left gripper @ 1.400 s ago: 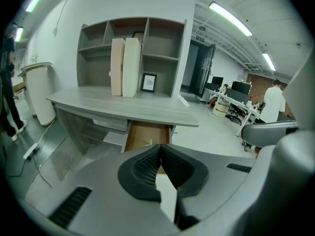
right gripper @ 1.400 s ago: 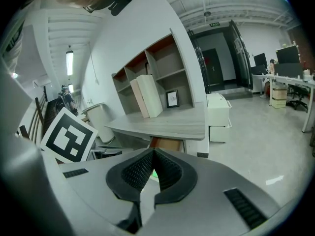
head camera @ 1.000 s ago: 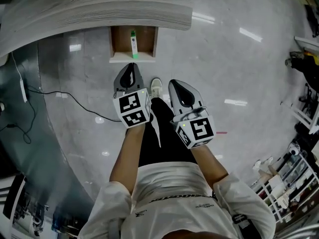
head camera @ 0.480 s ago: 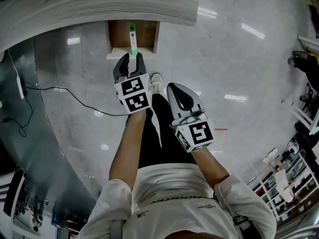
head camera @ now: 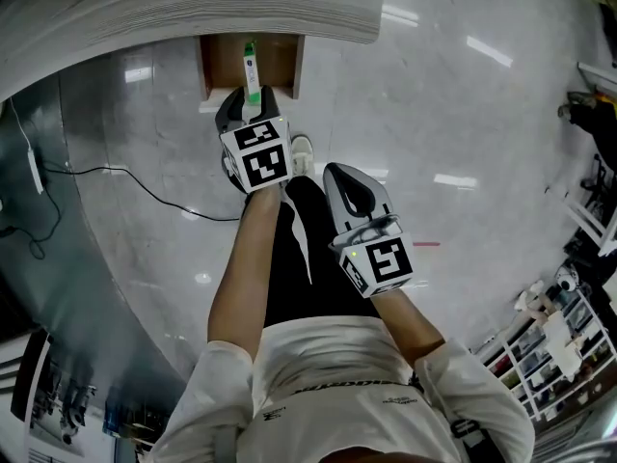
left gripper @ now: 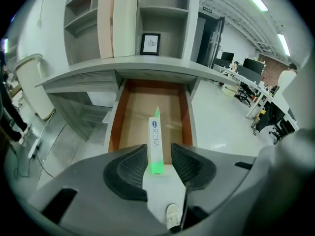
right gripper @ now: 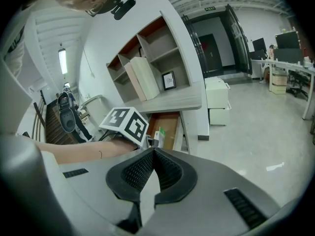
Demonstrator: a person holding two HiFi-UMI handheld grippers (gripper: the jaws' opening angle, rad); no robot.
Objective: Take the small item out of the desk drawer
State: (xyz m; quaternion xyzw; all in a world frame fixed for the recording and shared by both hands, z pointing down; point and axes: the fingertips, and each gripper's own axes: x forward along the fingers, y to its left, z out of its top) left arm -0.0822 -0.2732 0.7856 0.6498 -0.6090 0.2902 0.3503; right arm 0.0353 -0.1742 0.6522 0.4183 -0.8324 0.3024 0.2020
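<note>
The small item [head camera: 250, 70] is a narrow white box with a green end, lying lengthwise in the open brown desk drawer [head camera: 280, 61]. My left gripper [head camera: 250, 101] reaches over the drawer's front edge. In the left gripper view the box [left gripper: 156, 136] has its green near end between the two pads; the jaws are opening and a gap shows beside the right pad [left gripper: 189, 163]. My right gripper [head camera: 340, 166] hangs lower over the floor, beside the person's leg. Its jaws [right gripper: 153, 151] are shut, tips touching, with nothing between them.
A grey wood-grain desk top [head camera: 193, 8] overhangs the drawer. Shelves with two upright books [left gripper: 118, 21] and a small picture frame [left gripper: 150, 43] stand above it. A black cable [head camera: 145, 191] runs over the glossy floor on the left. A white shoe [head camera: 302, 167] stands below the drawer.
My left gripper has moved forward to the drawer, and its jaws went from shut to spread around the box's near end. The right gripper has barely moved.
</note>
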